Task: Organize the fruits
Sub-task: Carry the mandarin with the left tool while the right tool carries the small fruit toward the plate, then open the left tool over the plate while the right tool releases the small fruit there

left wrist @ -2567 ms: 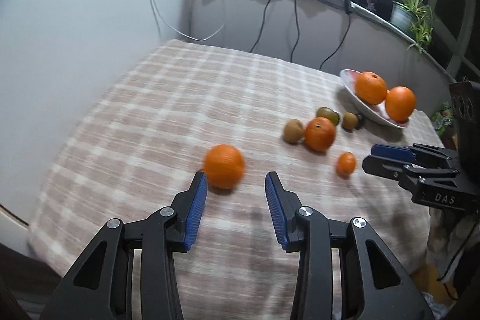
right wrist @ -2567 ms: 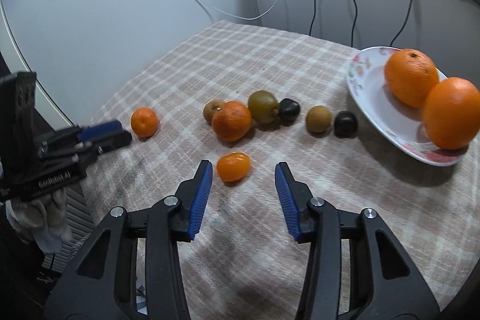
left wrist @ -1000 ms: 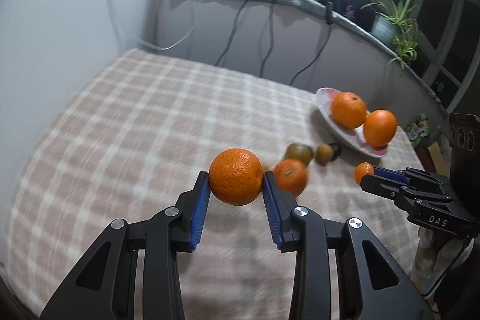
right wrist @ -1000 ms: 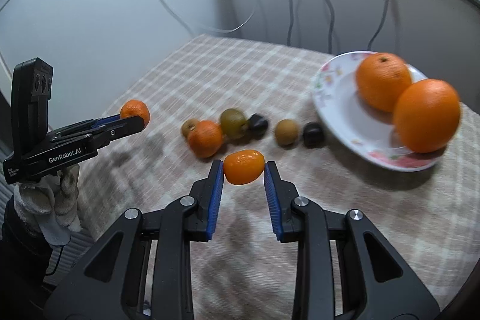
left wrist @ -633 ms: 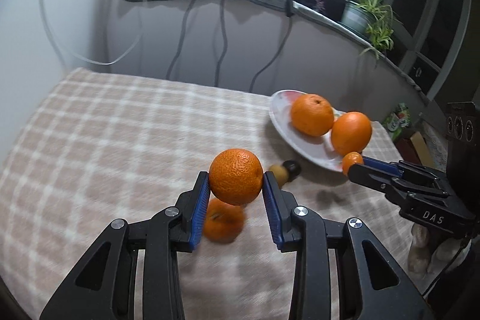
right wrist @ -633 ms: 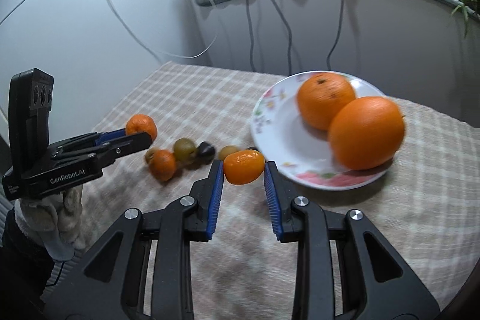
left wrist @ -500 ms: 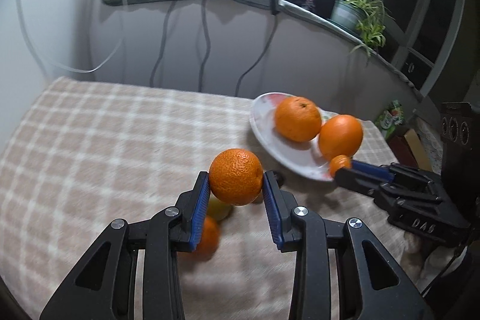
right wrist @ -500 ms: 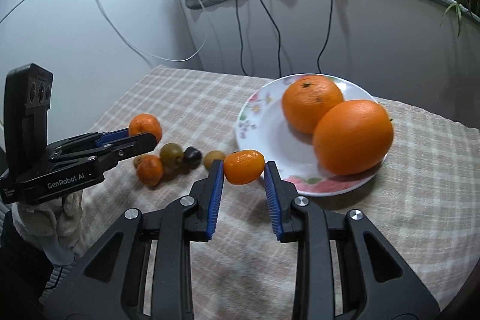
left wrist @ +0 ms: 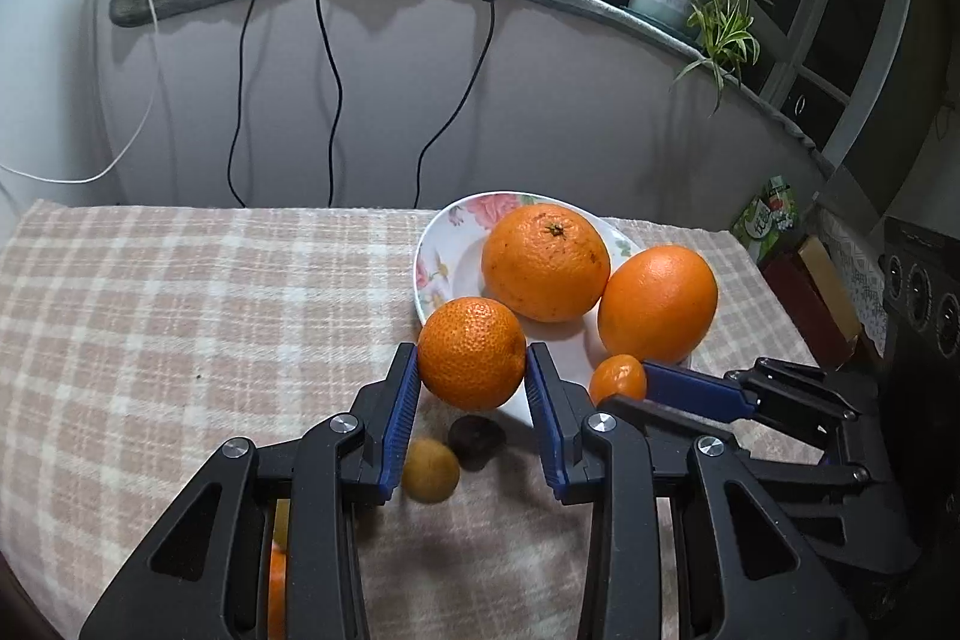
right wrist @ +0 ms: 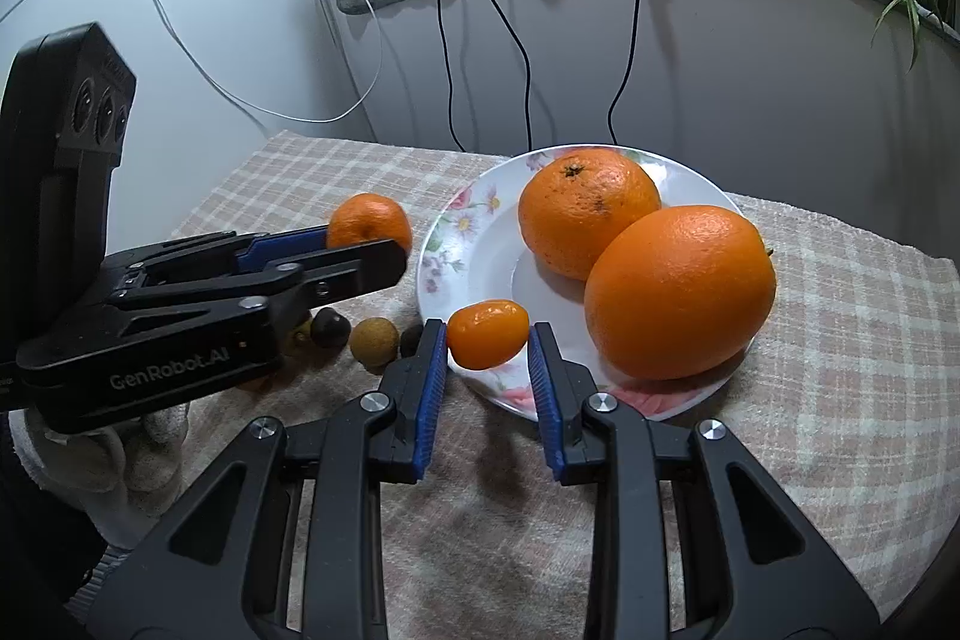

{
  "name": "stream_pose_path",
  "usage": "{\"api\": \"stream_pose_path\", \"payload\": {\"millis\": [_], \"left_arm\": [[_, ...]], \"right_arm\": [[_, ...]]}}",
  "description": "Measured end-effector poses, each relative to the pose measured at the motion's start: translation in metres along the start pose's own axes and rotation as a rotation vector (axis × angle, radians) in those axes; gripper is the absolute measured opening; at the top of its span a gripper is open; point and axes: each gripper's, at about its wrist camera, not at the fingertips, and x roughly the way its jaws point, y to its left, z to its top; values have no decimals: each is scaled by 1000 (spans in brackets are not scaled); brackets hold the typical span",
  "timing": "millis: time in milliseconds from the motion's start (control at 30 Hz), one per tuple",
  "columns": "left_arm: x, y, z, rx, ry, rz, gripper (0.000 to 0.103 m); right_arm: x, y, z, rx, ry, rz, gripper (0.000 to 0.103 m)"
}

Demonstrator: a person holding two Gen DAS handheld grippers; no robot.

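Both claws have carried their fruit from the cloth [left wrist: 180, 316] to the plate [right wrist: 480, 244]. The left gripper [left wrist: 472, 379] clamps a mandarin [left wrist: 472, 352], the right gripper [right wrist: 488, 358] a kumquat [right wrist: 488, 334]. Release seems next; clearance above the plate is unclear.

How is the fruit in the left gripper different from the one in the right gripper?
The mandarin in the left gripper is round and clearly bigger; the kumquat in the right gripper is small and oval. The mandarin's skin looks pebbled, the kumquat's smooth and glossy. Both are orange, clamped between blue pads and held up near the plate.
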Motion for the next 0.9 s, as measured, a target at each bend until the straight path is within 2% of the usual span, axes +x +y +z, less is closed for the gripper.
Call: {"api": "stream_pose_path", "payload": {"millis": [233,900], "left_arm": [[15,5,2,-18,27,0,34],[17,0,7,-25,32,-9,35]], "right_arm": [[5,0,-2,-13,13,-13,29],[4,5,-1,-36,10,-31,29]]}}
